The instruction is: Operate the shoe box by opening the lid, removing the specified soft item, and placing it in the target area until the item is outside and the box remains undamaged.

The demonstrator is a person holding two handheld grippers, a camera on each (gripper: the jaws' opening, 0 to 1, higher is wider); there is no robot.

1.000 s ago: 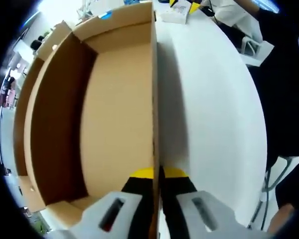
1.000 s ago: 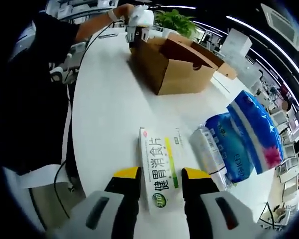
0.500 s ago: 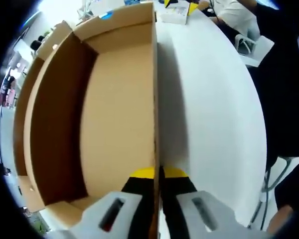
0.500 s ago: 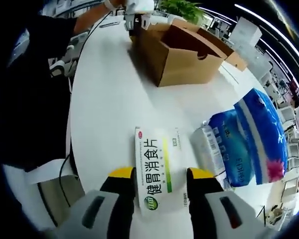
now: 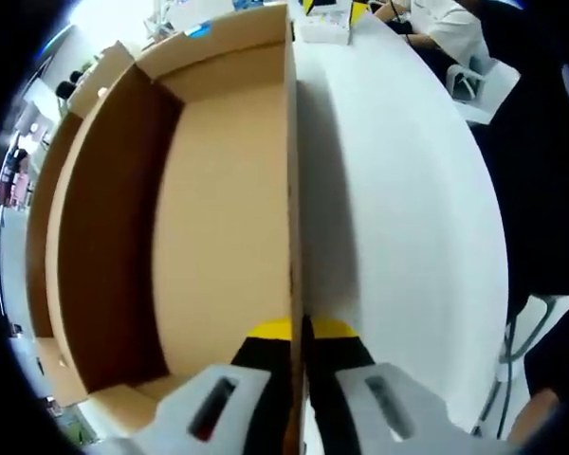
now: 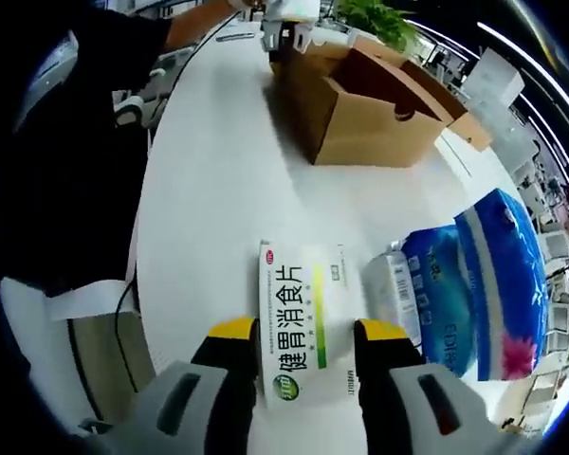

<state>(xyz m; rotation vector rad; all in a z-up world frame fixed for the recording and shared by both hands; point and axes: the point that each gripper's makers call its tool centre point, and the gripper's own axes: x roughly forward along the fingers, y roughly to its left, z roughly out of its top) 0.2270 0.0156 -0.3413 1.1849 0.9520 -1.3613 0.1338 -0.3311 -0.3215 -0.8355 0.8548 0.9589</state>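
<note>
The left hand-held gripper (image 5: 301, 334) is clenched on the near side wall of the open shoe box (image 5: 218, 218), steadying it on the white desk (image 5: 408, 209); the box interior looks bare. The right hand-held gripper (image 6: 305, 334), jaws apart, straddles a flat white medicine carton (image 6: 302, 322) lying on the desk well short of the box. Step in hand appears to be the set-down, with release and withdrawal next. Beside the carton lie a small clear pack (image 6: 396, 296) and blue tissue packs (image 6: 484, 275), crowding any move toward that side.
</note>
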